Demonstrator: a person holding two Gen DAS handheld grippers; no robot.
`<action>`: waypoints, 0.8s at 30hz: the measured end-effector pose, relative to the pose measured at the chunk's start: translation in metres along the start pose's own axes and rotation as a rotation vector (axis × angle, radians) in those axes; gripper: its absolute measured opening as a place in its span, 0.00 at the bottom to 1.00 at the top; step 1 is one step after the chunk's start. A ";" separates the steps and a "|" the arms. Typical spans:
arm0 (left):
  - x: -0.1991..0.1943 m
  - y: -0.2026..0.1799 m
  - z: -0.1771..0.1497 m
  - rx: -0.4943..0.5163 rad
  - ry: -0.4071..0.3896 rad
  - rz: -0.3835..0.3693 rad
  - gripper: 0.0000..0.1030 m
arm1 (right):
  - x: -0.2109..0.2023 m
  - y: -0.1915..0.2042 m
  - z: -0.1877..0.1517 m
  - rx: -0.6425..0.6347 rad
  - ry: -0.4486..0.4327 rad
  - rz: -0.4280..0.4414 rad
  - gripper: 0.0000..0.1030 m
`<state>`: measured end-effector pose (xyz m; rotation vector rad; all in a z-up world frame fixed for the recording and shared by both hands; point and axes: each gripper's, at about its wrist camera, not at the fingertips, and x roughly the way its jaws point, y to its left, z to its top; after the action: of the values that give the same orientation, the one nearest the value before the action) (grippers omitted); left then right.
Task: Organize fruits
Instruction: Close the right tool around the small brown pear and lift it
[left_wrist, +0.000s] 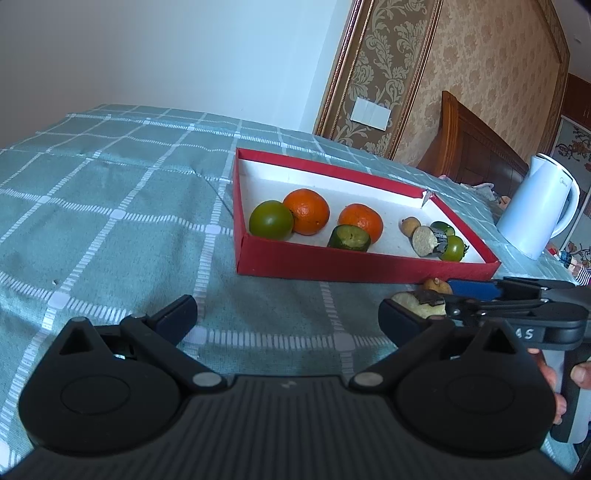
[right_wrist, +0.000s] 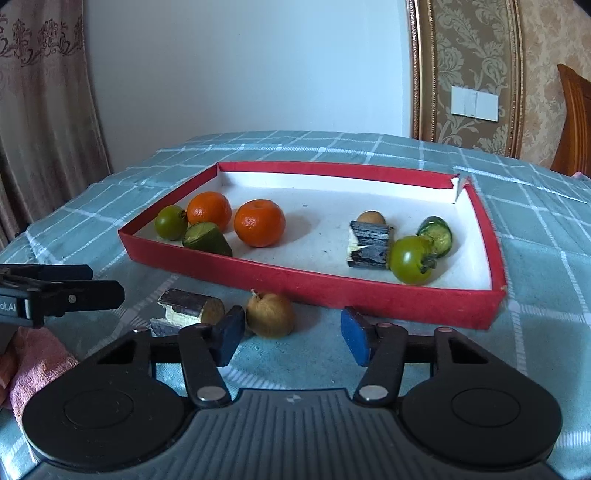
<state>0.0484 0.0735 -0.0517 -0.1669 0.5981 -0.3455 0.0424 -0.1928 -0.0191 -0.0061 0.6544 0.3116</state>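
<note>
A red tray (right_wrist: 369, 291) (left_wrist: 332, 264) holds two oranges (right_wrist: 259, 222), green tomatoes (right_wrist: 410, 259), cucumber pieces (right_wrist: 207, 238), a dark sugarcane piece (right_wrist: 369, 245) and a small brown fruit (right_wrist: 371, 217). On the cloth in front of the tray lie a brown longan-like fruit (right_wrist: 270, 315) (left_wrist: 437, 286) and a second sugarcane piece (right_wrist: 190, 308) (left_wrist: 421, 304). My right gripper (right_wrist: 291, 338) is open, its left finger beside the brown fruit. My left gripper (left_wrist: 288, 317) is open and empty over the cloth, its right finger next to the sugarcane piece.
A green checked cloth (left_wrist: 110, 206) covers the table. A white kettle (left_wrist: 539, 206) stands right of the tray. A pink towel (right_wrist: 33, 365) lies at the near left. A wooden headboard (left_wrist: 476, 147) and patterned wall stand behind.
</note>
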 end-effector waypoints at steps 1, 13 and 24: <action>0.000 0.000 0.000 -0.002 -0.001 -0.002 1.00 | 0.001 0.003 0.000 -0.013 0.002 -0.001 0.45; -0.003 0.002 -0.001 -0.009 -0.006 -0.010 1.00 | -0.010 -0.002 -0.006 0.047 -0.027 -0.009 0.27; -0.004 0.001 -0.001 -0.012 -0.007 -0.012 1.00 | -0.042 -0.040 0.001 0.100 -0.110 -0.097 0.27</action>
<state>0.0455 0.0760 -0.0509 -0.1836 0.5928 -0.3532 0.0232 -0.2426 0.0033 0.0746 0.5586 0.1837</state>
